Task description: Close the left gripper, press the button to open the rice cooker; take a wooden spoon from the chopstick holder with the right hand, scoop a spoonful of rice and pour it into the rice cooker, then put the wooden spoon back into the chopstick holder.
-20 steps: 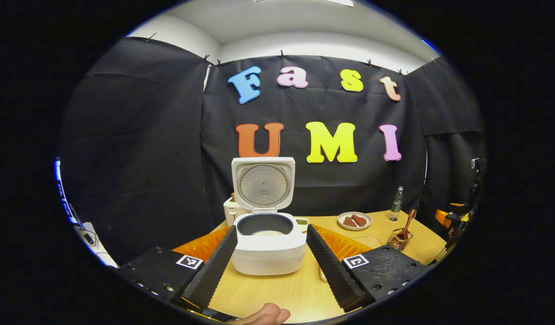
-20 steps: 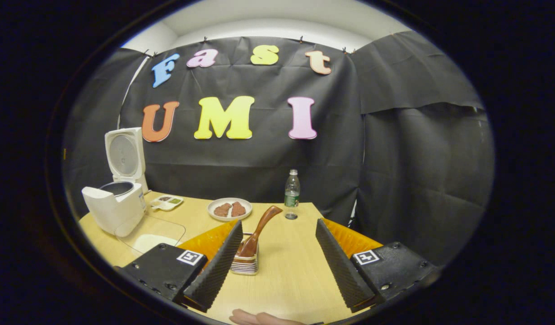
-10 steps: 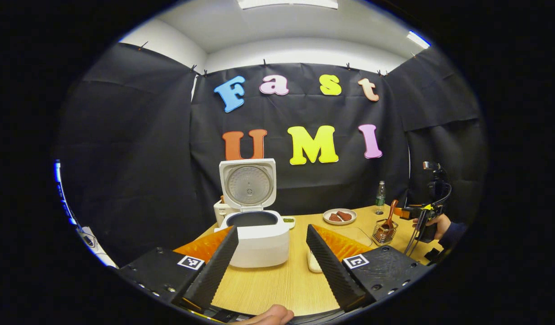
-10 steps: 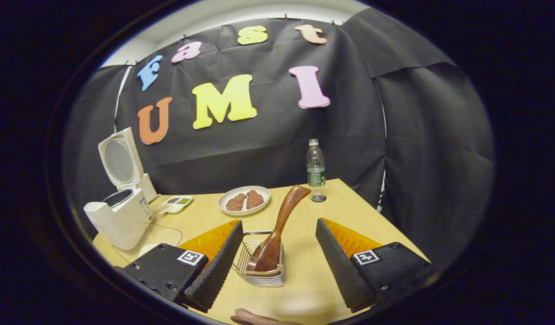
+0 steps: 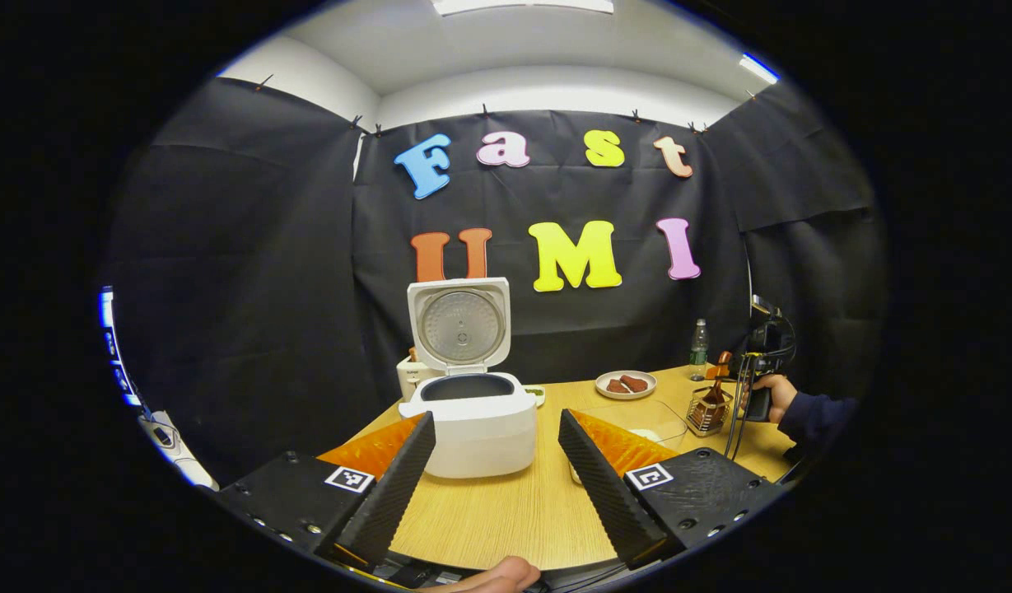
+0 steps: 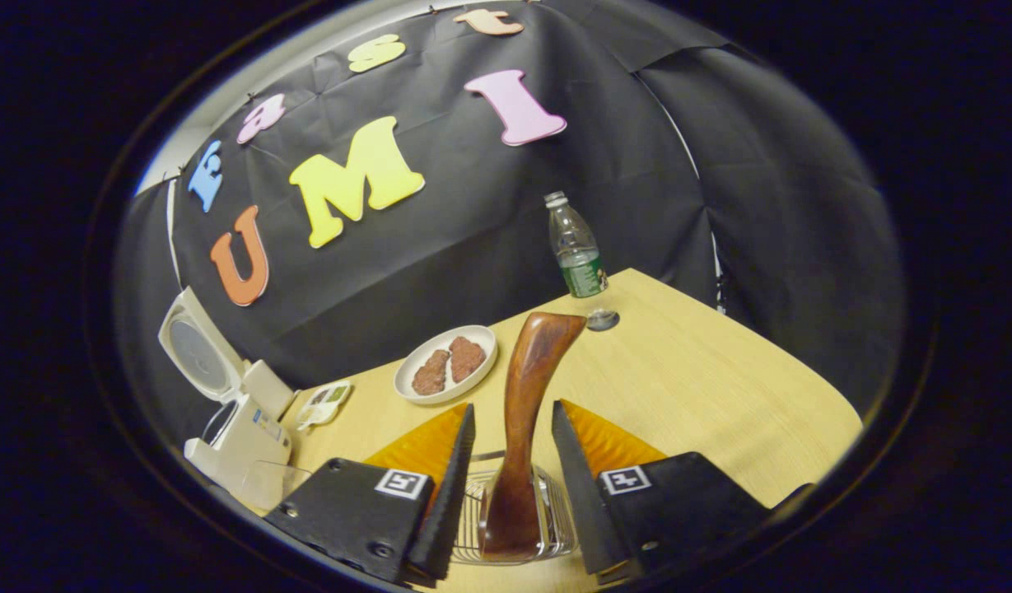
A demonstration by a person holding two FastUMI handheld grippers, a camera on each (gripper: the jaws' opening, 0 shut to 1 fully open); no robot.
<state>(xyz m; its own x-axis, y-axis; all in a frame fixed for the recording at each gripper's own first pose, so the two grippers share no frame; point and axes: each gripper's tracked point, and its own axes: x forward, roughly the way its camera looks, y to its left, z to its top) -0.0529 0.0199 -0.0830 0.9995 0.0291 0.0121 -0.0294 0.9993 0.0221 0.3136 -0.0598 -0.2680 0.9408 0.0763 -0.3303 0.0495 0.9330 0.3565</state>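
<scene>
The wooden spoon [image 6: 529,412], standing handle-up in the wire chopstick holder [image 6: 518,515] on the table [image 6: 720,387], is now bracketed by the right gripper [image 6: 510,486], whose jaws have narrowed around the handle from the wide spread of a second ago; actual contact cannot be told. The rice cooker [image 5: 470,412] is seen with its lid raised, so the button step is judged done. The left gripper [image 5: 493,469] is held back from it, jaws apart.
</scene>
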